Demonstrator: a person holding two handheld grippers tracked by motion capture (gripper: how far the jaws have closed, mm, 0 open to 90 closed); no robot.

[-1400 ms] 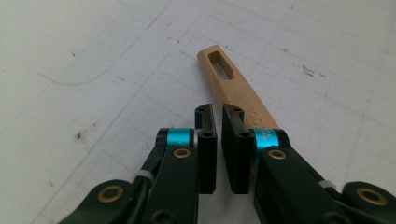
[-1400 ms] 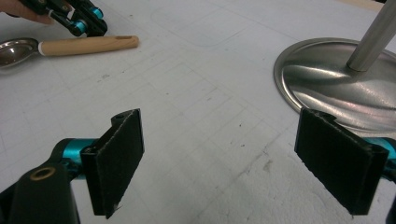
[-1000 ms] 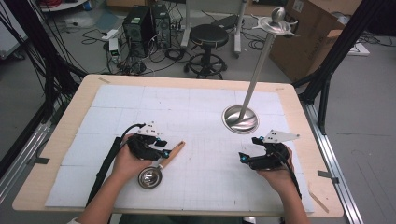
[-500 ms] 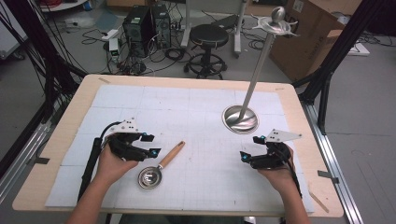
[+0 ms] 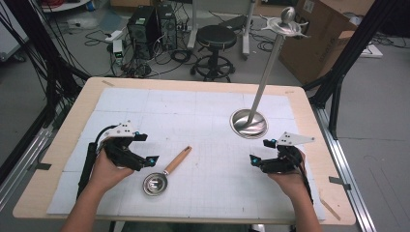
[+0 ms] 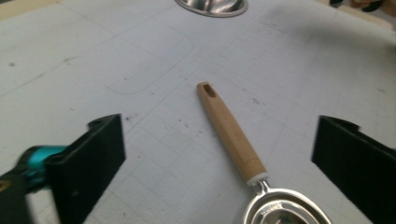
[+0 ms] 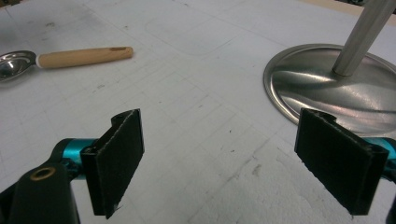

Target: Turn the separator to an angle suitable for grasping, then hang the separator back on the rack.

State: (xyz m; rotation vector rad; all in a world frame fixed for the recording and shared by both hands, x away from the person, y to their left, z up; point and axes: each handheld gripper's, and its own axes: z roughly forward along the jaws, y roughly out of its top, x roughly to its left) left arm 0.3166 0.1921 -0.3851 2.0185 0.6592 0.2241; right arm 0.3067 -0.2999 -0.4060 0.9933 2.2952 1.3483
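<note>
One camera hangs high behind the person, looking forward and down over the whole white gridded mat. Two ride low and close above that mat, both catching the wooden-handled steel measuring spoon from opposite sides.

Even, diffuse overhead light falls on the white mat, leaving only soft, short shadows, while the floor toward 12 o'clock in the high view stays dimmer. Glare streaks the metal stand base in the right gripper view, and the measuring spoon bowl shows a small bright spot in the high view. In both gripper views the near black jaws at 7 and 5 o'clock blur softly, and the grid lines bend slightly toward the edges.
</note>
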